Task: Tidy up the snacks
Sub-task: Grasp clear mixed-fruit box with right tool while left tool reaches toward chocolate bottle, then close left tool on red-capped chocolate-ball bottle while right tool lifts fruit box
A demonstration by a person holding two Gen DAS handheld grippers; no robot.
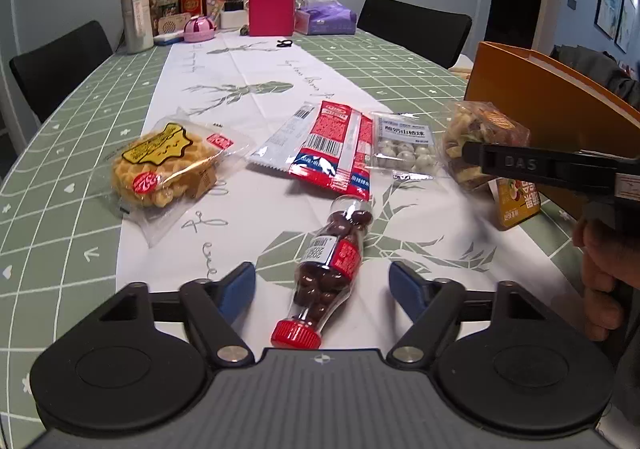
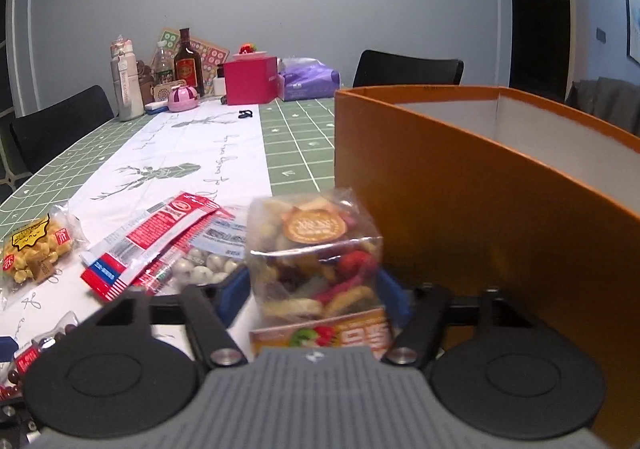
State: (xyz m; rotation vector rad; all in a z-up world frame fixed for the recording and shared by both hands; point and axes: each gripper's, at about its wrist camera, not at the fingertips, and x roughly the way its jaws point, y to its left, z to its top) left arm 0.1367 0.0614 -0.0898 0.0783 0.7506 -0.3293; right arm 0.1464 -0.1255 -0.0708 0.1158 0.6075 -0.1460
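Candy bottle between left claw pads

Candy bottle lies before the packets; box stands right.

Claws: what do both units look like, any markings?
Both alike: grey ribbed body, two black round-hubbed linkage arms with silver pivot pins, blue pads. Left claw; right claw. From the left wrist view, the right unit's black side reads "DAS". No cables or sleeves visible.

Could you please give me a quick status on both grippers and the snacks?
Left gripper open around candy bottle, not gripping. Right gripper shut on dried-fruit bag, beside orange box. Nothing blocking.
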